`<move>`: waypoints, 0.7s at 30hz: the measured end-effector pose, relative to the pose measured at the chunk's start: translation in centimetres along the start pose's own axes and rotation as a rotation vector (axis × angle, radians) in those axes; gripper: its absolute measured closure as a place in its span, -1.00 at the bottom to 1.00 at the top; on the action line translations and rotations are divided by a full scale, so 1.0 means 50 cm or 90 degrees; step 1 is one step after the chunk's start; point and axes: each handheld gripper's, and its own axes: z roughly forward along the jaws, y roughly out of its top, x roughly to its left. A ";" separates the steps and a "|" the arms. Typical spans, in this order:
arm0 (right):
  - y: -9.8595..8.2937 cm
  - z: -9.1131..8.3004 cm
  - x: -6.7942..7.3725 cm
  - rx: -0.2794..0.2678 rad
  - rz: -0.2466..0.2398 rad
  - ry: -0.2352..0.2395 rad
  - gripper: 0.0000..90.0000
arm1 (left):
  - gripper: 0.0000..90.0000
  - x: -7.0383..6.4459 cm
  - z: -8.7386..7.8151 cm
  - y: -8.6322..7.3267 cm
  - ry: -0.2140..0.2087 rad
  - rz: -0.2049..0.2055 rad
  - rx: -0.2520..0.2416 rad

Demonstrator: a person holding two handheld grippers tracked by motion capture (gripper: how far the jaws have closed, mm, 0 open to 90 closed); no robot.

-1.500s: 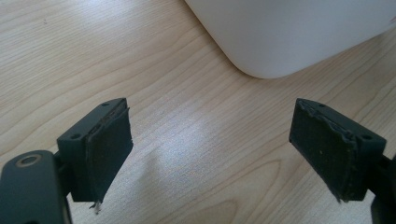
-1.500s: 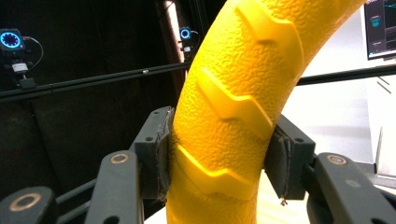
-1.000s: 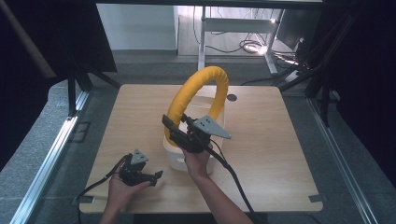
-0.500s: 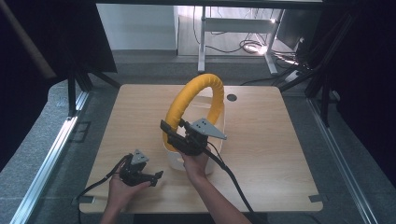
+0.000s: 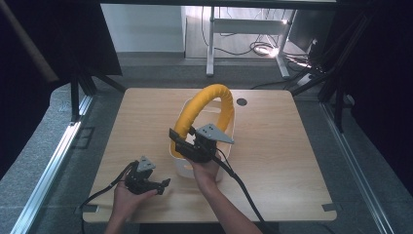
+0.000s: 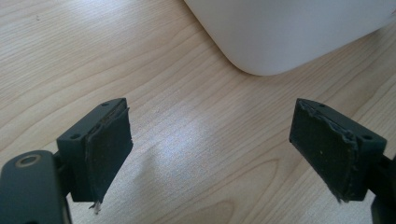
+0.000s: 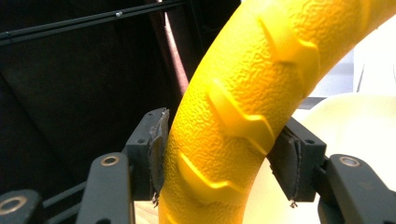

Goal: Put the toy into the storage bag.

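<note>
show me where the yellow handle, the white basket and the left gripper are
yellow handle [image 7: 233,107]: right gripper view, on its textured curve between the jaws.
white basket [image 5: 185,166]: high view, on its near wall.
left gripper [image 6: 210,154]: left gripper view, midway between its open jaws.

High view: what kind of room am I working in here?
Likely a lab or recording workspace: a bare wooden table ringed by black curtains, with loose cables on the floor beyond and metal rails alongside.

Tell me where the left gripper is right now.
In the high view the left gripper sits low at the table's near-left edge, jaws open and empty, just left of the white basket whose yellow handle the right gripper clamps.
</note>
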 end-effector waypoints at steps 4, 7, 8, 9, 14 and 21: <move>0.003 -0.004 0.000 -0.001 -0.011 -0.007 -0.14 | -0.71 0.000 0.000 0.000 -0.001 -0.001 0.000; 0.010 -0.011 -0.002 -0.008 -0.012 -0.011 -0.28 | -0.71 0.000 0.000 0.000 -0.001 -0.001 0.000; 0.010 -0.011 -0.002 -0.008 -0.012 -0.011 -0.28 | -0.71 0.000 0.000 0.000 -0.001 -0.001 0.000; 0.013 -0.014 -0.004 -0.008 -0.008 -0.011 -0.32 | -0.71 0.000 0.000 0.000 -0.002 -0.001 -0.001; 0.022 -0.025 -0.013 0.000 -0.007 0.001 -0.43 | -0.71 0.000 0.000 0.000 -0.002 -0.001 0.001; 0.021 -0.045 -0.020 0.008 -0.020 0.005 -0.47 | -0.71 0.000 -0.001 0.000 -0.002 -0.001 0.001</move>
